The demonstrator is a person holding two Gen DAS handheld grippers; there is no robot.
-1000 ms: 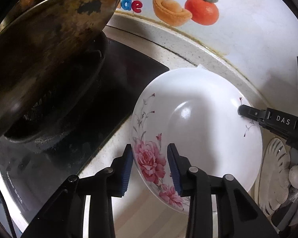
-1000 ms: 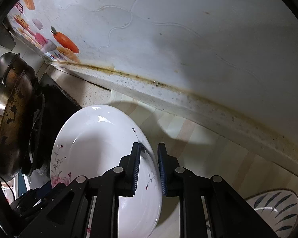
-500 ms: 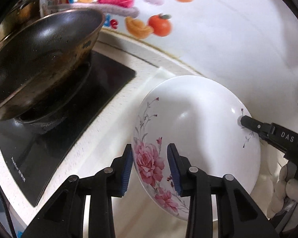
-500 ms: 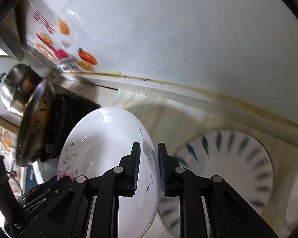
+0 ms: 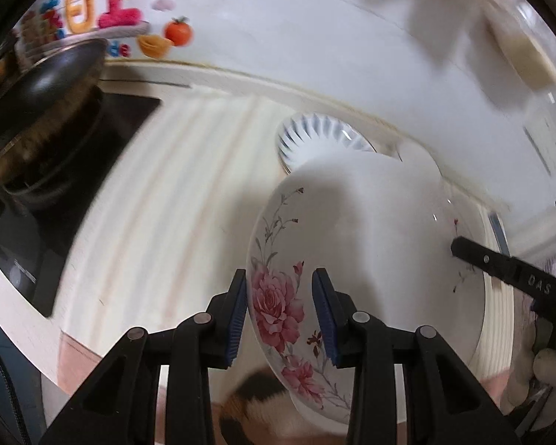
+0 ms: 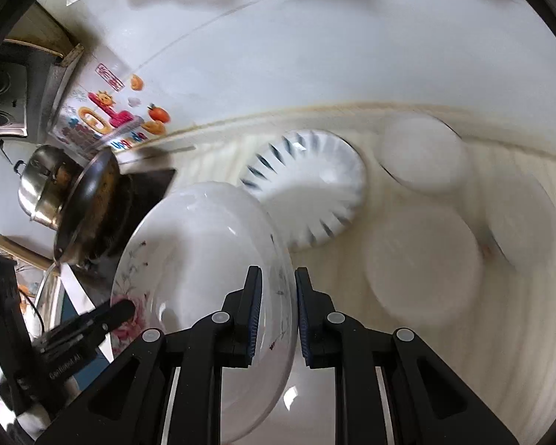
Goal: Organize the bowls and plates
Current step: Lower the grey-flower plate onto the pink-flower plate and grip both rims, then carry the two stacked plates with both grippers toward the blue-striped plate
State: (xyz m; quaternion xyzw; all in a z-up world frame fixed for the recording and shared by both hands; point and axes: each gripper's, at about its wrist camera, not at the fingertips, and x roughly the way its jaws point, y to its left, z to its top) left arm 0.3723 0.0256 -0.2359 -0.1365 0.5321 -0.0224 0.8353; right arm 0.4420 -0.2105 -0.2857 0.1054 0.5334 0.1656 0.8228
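Observation:
A large white bowl with pink roses (image 5: pixel 370 244) is held in the air between both grippers. My left gripper (image 5: pixel 280 307) is shut on its near rim by the rose pattern. My right gripper (image 6: pixel 277 311) is shut on the opposite rim; the bowl also shows in the right wrist view (image 6: pixel 204 259). A white plate with blue streaks (image 6: pixel 307 189) lies on the counter beyond the bowl and also shows in the left wrist view (image 5: pixel 318 139). Blurred white dishes (image 6: pixel 422 270) lie to its right.
A dark wok (image 5: pixel 37 96) sits on a black cooktop (image 5: pixel 122 118) at the left. A steel pot (image 6: pixel 44 185) stands behind it. The striped counter (image 5: pixel 174 193) runs along a white wall with fruit stickers (image 5: pixel 178 31). Something furry, orange and black (image 5: pixel 255 408), is below the bowl.
Both grippers have lifted and carried the bowl to the right, away from the wok. The blue-streaked plate and several white dishes have come into view.

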